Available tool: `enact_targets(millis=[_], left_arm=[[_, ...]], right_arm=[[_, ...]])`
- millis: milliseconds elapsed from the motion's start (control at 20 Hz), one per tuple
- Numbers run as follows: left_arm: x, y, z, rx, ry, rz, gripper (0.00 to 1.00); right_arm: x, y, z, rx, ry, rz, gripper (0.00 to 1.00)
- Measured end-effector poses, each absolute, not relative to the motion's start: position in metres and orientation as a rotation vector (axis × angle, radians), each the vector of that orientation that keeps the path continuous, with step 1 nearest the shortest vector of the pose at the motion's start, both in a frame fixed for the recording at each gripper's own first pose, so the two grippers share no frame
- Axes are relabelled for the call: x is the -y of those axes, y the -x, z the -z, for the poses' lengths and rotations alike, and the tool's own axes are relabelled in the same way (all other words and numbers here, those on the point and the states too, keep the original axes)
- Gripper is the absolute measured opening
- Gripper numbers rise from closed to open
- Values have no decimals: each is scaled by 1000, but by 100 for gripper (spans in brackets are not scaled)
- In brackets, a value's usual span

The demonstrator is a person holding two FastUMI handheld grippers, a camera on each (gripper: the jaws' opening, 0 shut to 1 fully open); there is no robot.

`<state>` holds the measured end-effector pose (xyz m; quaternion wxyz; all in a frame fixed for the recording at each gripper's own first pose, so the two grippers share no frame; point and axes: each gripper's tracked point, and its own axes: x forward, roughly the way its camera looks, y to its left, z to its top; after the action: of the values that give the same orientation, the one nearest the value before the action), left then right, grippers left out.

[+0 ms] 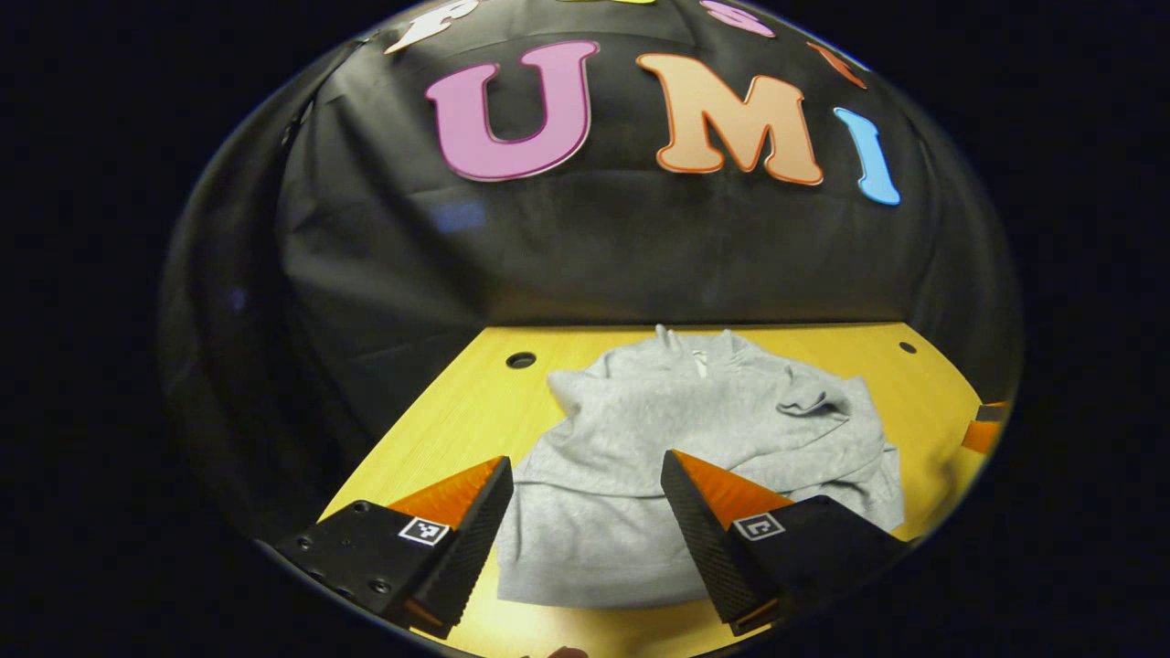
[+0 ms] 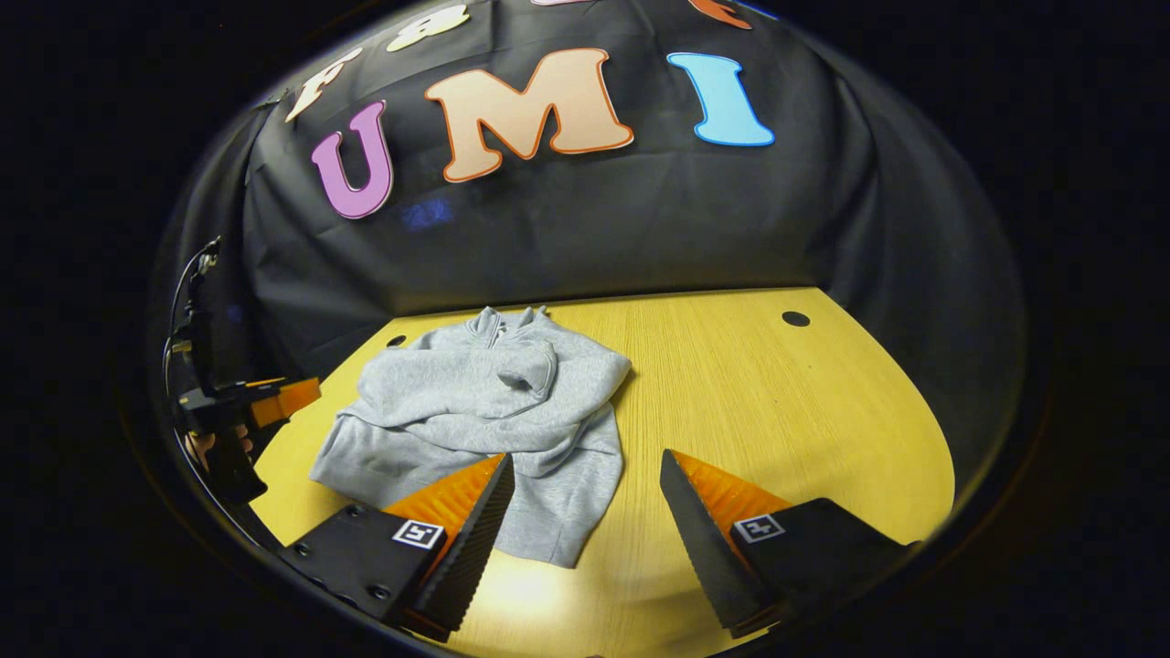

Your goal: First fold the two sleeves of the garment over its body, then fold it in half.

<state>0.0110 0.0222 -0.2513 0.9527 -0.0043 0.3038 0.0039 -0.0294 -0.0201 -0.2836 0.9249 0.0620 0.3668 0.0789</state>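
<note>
A grey sweatshirt (image 1: 695,429) lies on the yellow wooden table (image 1: 475,411) with both sleeves laid across its body and its collar toward the wall. My left gripper (image 1: 585,471) is open, hovering over the garment's near hem with nothing between its fingers. In the right gripper view the same sweatshirt (image 2: 484,411) lies to the left, and my right gripper (image 2: 585,466) is open above its near right corner, holding nothing. The left gripper (image 2: 265,397), held by a hand, shows at the far left edge of the right gripper view.
Round holes (image 1: 521,360) sit in the table near its back corners, another hole (image 2: 795,319) at the back right. Bare tabletop (image 2: 777,411) stretches to the right of the garment. The black cloth wall closes the back. Part of the other gripper (image 1: 985,429) shows at the right edge.
</note>
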Motion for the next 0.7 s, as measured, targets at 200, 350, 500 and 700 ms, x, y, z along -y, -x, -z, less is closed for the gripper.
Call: enact_targets(millis=[200,350,500,700], left_arm=[[-45,8,285,-681,28,-26,96],[-58,23,311,-741,34,-33,97],[-66,35,331,-798,53,-37,97],[-72,43,356,-862,71,-27,97]], right_arm=[[6,30,302,-781,-94,-144,96],[-6,33,319,-815,-74,-132,96],[-16,39,338,-857,-52,-123,96],[-24,46,363,-915,-23,-103,99]])
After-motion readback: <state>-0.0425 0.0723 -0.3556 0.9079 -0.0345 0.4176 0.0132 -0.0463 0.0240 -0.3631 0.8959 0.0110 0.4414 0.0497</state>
